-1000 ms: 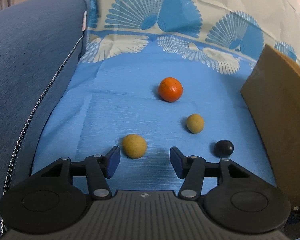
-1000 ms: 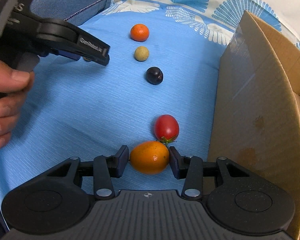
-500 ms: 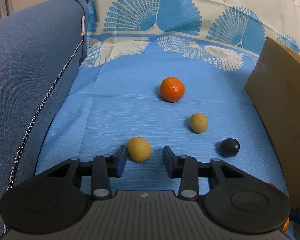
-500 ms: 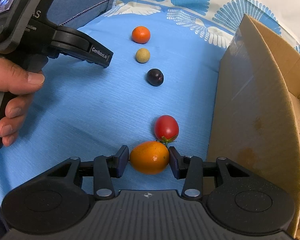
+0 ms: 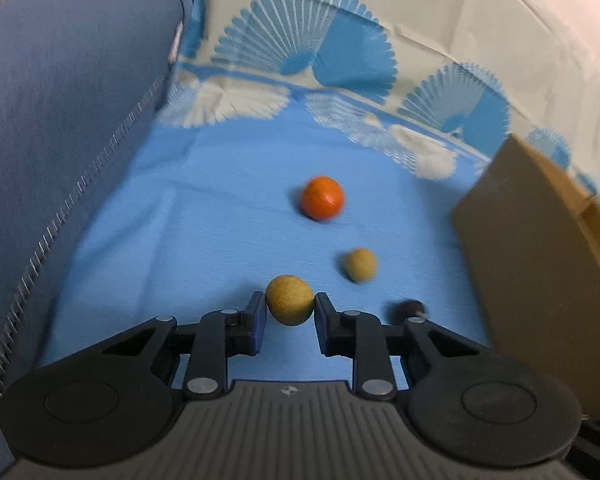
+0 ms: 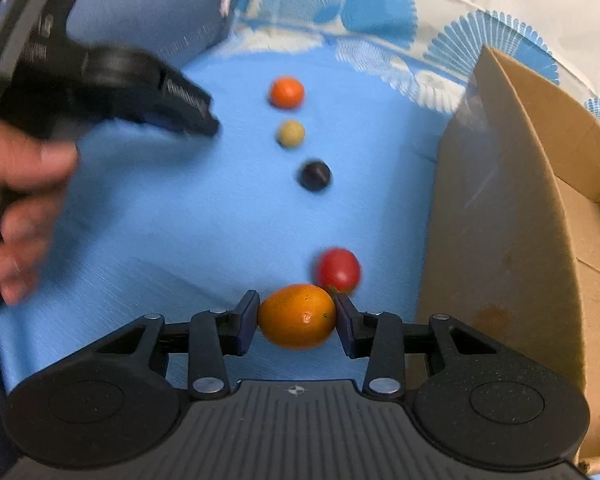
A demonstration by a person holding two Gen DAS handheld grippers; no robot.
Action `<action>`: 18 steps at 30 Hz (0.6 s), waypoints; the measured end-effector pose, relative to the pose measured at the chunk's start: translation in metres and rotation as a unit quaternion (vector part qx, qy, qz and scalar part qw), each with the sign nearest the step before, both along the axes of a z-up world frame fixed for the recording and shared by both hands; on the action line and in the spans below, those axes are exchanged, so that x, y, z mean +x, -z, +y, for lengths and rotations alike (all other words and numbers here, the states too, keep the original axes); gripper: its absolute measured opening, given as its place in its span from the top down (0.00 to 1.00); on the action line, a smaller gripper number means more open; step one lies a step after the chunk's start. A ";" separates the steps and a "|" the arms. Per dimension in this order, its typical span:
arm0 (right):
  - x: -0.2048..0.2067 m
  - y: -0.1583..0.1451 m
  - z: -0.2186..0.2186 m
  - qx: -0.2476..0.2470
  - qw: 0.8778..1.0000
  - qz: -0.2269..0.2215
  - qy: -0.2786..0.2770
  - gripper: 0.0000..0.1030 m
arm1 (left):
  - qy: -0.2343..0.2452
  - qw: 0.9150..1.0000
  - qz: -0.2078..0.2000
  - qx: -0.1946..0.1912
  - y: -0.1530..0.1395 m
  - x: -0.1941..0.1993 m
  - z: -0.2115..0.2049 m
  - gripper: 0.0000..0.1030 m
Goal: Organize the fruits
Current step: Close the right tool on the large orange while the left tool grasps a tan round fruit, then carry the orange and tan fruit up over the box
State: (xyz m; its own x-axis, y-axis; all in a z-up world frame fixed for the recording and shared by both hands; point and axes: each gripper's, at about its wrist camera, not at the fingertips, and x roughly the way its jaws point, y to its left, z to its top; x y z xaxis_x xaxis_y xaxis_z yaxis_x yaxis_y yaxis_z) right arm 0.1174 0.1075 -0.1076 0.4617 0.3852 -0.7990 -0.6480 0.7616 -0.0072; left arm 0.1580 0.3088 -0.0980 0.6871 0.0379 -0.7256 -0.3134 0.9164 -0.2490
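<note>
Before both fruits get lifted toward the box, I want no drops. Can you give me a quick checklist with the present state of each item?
1. Left claw around the yellow-brown fruit: ok, both pads touch it while the jaws are closing.
2. Right claw on the orange fruit: ok, pads press both sides, jaws closing.
3. Red tomato apart from the orange fruit: not ok, it sits right behind, possibly touching.
4. Cardboard box open to the right: ok.
5. Room inside the box: cannot tell, mostly hidden.
6. Grips firm enough to lift: cannot tell.
</note>
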 end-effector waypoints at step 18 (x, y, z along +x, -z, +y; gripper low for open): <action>-0.009 0.016 0.009 -0.021 0.998 0.054 -0.032 0.58 | 0.012 0.996 0.071 0.053 0.011 0.001 -0.023 0.72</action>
State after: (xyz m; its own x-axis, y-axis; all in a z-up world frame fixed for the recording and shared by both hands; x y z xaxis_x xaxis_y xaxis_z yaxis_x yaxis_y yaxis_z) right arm 0.1088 0.1162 -0.1237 0.3484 0.3763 -0.8585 -0.6934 0.7197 0.0340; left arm 0.1593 0.2861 -0.1094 0.5789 0.1050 -0.8086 -0.3165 0.9429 -0.1042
